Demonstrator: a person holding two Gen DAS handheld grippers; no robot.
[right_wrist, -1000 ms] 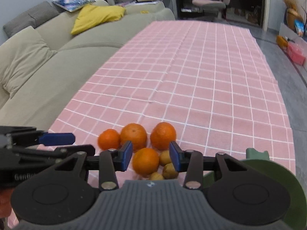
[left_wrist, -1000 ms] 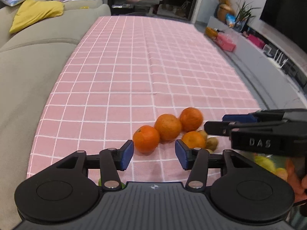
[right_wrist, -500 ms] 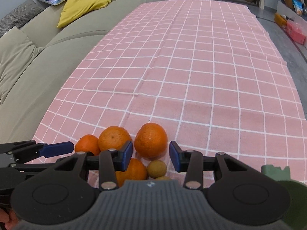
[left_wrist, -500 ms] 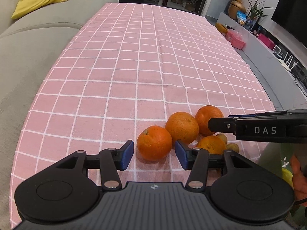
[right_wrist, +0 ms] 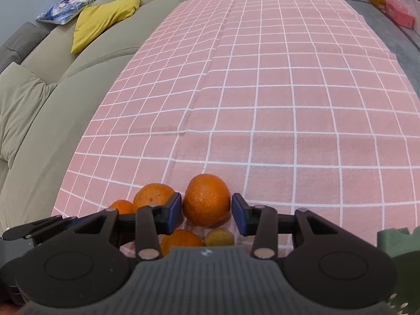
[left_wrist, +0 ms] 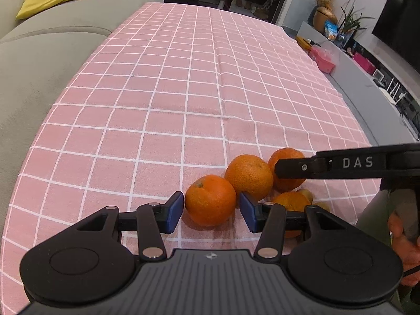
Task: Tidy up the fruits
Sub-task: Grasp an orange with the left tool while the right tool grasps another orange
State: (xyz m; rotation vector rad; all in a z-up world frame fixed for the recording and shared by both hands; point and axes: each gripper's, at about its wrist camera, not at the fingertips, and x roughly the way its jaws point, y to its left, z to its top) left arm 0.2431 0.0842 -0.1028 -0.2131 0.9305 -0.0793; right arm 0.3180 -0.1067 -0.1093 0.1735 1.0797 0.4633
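Left wrist view: left tool [left_wrist: 210,211] wide around the nearest orange [left_wrist: 210,200], right tool [right_wrist: 206,214] wide around another orange [right_wrist: 206,199]; all fruit lies clustered on the counter [left_wrist: 183,92], sorting apparently barely begun.

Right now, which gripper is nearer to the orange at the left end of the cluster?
Left. The left gripper has its open jaws on both sides of this leftmost orange. The right gripper brackets a different orange, two fruits further right.
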